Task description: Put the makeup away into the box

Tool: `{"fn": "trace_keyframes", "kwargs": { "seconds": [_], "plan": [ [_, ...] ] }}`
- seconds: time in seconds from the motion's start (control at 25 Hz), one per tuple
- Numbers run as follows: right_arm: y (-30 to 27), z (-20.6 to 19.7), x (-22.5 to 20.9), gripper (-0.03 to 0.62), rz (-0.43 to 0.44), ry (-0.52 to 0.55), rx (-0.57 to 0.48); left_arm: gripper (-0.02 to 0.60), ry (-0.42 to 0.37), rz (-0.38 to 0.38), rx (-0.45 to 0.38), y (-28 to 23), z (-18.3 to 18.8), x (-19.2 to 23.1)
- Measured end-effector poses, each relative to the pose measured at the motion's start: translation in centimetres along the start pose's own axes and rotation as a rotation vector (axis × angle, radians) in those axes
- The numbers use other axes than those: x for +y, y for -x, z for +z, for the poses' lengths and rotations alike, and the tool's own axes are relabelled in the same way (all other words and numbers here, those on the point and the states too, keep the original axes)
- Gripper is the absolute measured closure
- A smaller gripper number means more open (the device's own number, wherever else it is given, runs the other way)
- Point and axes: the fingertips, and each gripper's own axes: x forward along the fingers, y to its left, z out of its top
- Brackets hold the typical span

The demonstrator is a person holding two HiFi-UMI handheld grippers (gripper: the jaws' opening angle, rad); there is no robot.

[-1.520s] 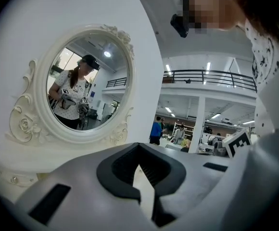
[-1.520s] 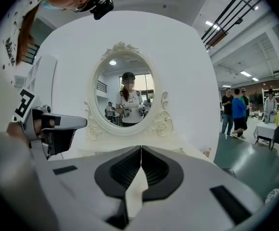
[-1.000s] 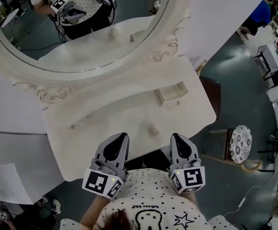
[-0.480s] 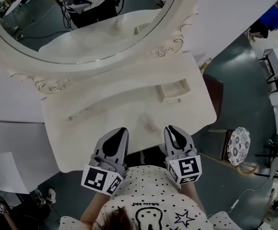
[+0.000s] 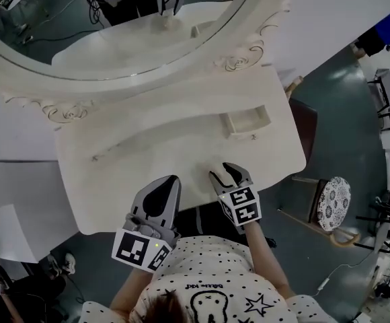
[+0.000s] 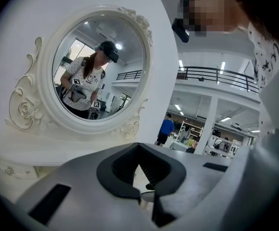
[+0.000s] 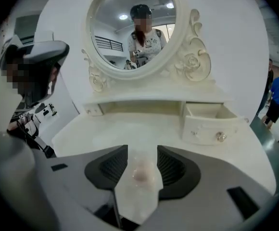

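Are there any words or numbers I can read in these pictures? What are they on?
Black print on the white dotted shirt: too blurred to read.
The marker cube on the left gripper: black-and-white square pattern, no letters.
The marker cube on the right gripper: same, no letters.
Nothing else readable.

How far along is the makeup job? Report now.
Done: nothing yet; the small open drawer shows no makeup. In hand: the right gripper has its jaws opening around a small pinkish makeup item lying on the vanity table, ungripped. The left gripper is shut and empty. Left: grip the item and place it in the drawer.
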Motion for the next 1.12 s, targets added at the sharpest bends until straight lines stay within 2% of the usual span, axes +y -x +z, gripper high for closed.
{"fn": "trace_keyframes", "kwargs": {
  "seconds": [0.24,0.48,0.56,0.68,0.92,1.12],
  "plan": [
    [-3.1,-3.4,-0.3,0.407,0.012,0.028,0.137,0.586,0.006,0.005,0.004,-0.2,-0.2,-0.2],
    [-3.3,-3.2,-0.2,0.434,0.030,0.066,0.153,0.586,0.007,0.022,0.007,-0.2,-0.3,0.2],
    [-2.3,-1.8,-0.5,0.441,0.025,0.074,0.103,0.586,0.006,0.024,0.004,-0.3,-0.1,0.2],
    [0.4,1.9,-1.5,0.445,-0.006,0.076,-0.031,0.586,0.003,0.024,-0.005,-0.5,0.1,0.1],
    [8.0,8.7,-4.9,0.451,-0.150,0.076,-0.299,0.586,-0.012,0.003,-0.031,-1.0,1.1,-0.5],
    [14.0,11.6,-7.2,0.453,-0.261,0.043,-0.458,0.586,-0.040,-0.016,-0.063,-1.4,2.3,-1.0]
  ]
}}
